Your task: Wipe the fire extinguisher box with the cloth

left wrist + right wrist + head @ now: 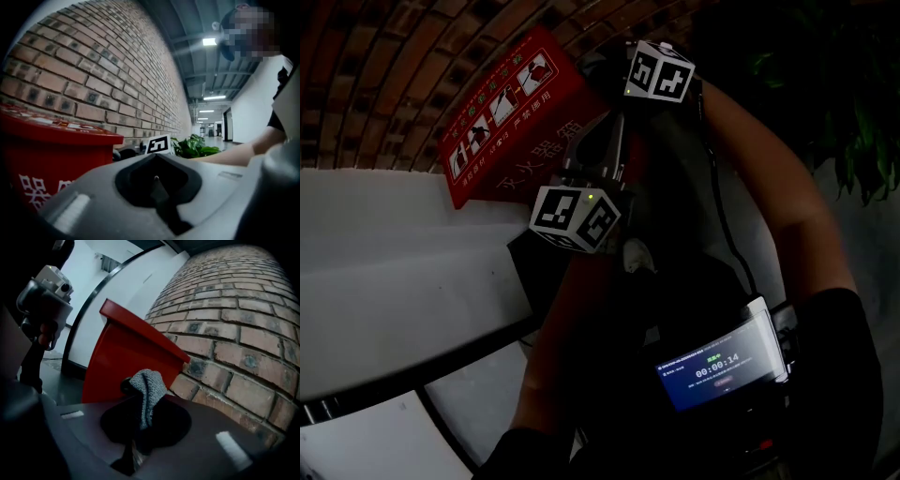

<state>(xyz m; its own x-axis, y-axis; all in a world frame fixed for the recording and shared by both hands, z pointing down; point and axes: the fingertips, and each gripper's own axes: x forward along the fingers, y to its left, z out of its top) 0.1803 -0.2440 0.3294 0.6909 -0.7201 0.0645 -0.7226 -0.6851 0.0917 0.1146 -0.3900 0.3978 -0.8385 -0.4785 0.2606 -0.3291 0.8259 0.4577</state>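
Two big shapes fill the place: a brick wall (243, 333) and the red fire extinguisher box (122, 357) standing against it, white lettering on its front. Off to the side is a leafy green plant (192, 145). From above, a bare forearm (787, 206) reaches in from the right towards the box, and a lit screen (717, 370) glows low down by the person's body.

The right tongs (136, 413) are pinching a grey knitted cloth (147, 390), which sticks up out of them in a folded tuft. The cloth is held just in front of the box's red side, near where the box meets the brick. I cannot tell if it touches.

The left tongs (155, 180) are pressed together with nothing between them, with the box close on their left.
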